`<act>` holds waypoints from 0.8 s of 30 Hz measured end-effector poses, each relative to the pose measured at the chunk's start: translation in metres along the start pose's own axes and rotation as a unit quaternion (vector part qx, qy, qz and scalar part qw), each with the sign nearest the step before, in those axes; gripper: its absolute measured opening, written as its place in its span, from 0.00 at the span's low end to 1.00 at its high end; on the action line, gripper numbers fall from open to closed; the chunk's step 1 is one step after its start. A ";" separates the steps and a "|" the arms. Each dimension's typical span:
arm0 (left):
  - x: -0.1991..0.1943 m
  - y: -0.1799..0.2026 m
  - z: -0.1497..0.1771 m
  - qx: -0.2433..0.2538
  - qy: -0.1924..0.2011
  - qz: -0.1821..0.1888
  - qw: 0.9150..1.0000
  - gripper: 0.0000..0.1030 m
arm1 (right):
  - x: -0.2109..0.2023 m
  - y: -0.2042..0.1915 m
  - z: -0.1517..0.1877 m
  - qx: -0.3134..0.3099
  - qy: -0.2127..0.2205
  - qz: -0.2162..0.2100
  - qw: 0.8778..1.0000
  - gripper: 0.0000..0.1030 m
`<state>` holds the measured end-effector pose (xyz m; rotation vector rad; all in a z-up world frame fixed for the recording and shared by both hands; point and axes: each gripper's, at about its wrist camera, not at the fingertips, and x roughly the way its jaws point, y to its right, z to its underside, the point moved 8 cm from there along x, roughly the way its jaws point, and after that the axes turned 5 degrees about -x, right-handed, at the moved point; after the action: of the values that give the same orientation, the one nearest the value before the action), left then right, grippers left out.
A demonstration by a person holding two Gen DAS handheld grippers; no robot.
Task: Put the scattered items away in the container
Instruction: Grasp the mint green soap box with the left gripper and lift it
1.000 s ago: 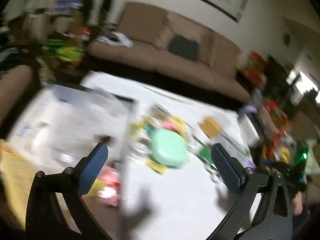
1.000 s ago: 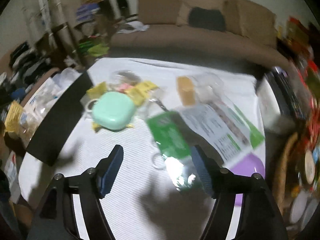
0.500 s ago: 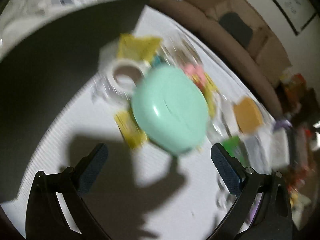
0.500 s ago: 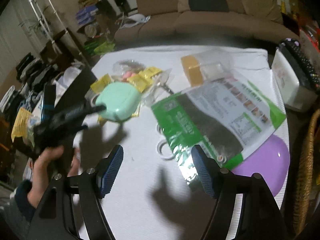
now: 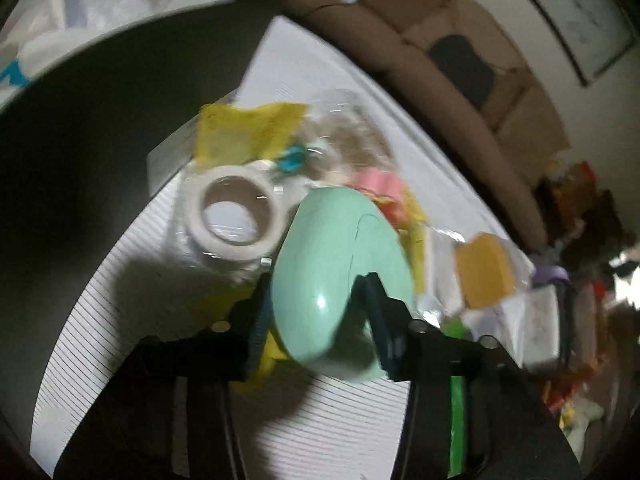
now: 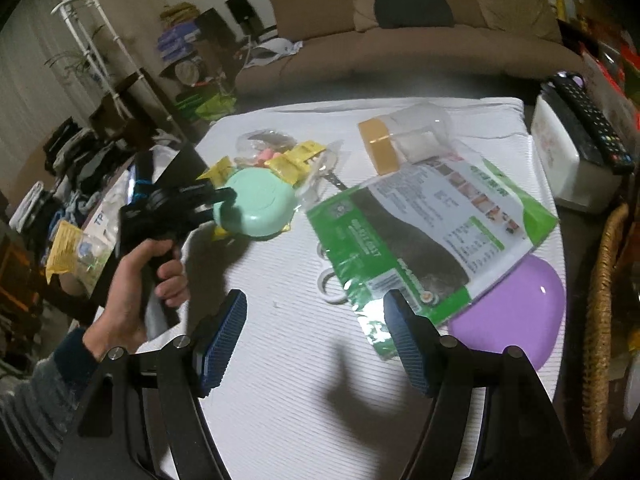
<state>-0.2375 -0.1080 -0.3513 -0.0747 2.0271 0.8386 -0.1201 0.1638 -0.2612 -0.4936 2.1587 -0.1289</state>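
now left tongs [image 5: 320, 300] clamp the mint case [image 5: 340, 276], long axis pointing away; right tongs [image 6: 316, 336] gape empty.

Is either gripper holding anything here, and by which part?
The left gripper is shut on the mint green case, one finger on each side of its near end. The right gripper is open and holds nothing.

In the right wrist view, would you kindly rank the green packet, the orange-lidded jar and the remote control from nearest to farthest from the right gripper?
From the right gripper, open above the white cloth:
1. Green packet: just ahead, its lower corner beside the right-hand finger.
2. Orange-lidded jar: lying on its side beyond the packet, mid-table.
3. Remote control: far right edge, resting on a white box.
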 end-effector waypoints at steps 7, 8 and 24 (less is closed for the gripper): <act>-0.105 0.053 0.010 0.152 0.091 -0.002 0.984 0.19 | -0.010 0.007 0.000 0.027 0.009 -0.010 1.000 0.71; -0.127 0.061 0.012 0.179 0.114 -0.005 0.977 0.13 | -0.010 0.006 -0.001 0.026 0.010 -0.012 1.000 0.71; -0.273 0.056 -0.027 0.221 0.200 -0.007 0.955 0.03 | 0.104 -0.084 -0.016 -0.091 -0.005 -0.072 0.993 0.74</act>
<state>-0.1182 -0.1520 -0.1023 -0.0046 2.5491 0.3587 -0.1622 0.0444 -0.3075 -0.7534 2.1340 -0.0076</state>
